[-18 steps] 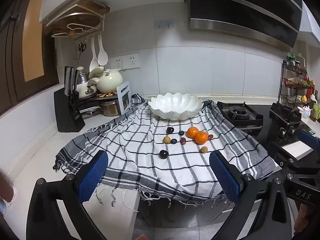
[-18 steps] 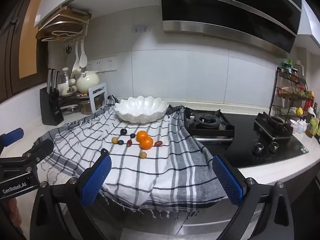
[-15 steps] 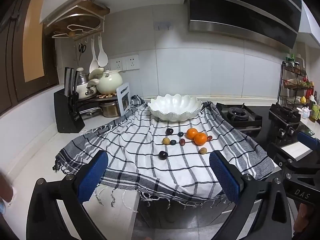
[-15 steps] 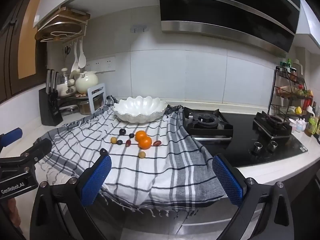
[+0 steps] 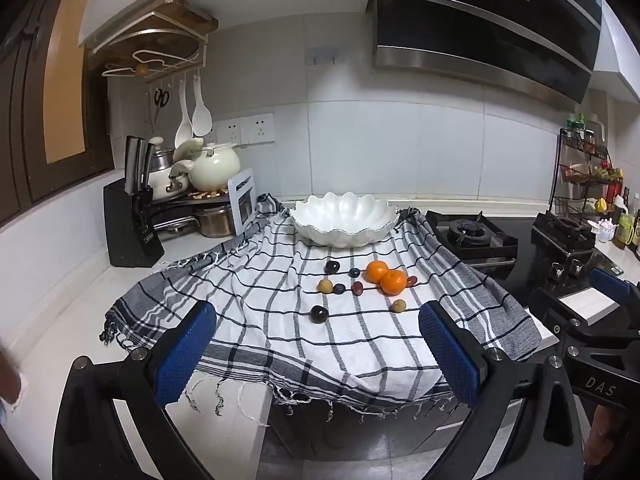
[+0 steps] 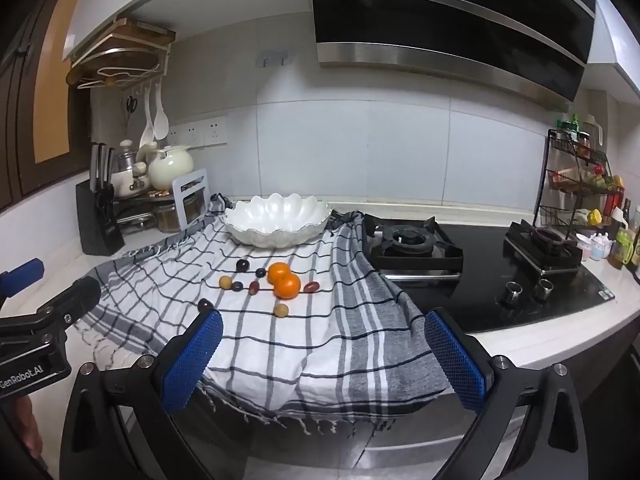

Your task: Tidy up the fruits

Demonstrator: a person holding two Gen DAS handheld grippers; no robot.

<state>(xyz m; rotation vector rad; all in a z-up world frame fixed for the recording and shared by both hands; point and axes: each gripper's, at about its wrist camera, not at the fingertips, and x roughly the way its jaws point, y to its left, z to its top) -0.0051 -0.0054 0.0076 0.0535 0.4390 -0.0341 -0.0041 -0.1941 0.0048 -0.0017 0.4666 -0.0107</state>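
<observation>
Fingers [image 5: 448, 354] spread; two oranges [image 5: 377, 271], perhaps seven small fruits [image 5: 319, 314].

Both views shift slightly forward toward the cloth [image 5: 280, 320]. In the left wrist view, the fruits [image 5: 360, 284] and bowl [image 5: 344, 220] sit a little higher in frame than 0.6 s ago; the left gripper [image 5: 316, 344] advances marginally. In the right wrist view, the dark grape [image 6: 205, 304] now lies just above the left pad [image 6: 188, 360] of the right gripper [image 6: 320, 360], nearer than before. Fruit arrangement and jaw spacing show no visible change.
</observation>
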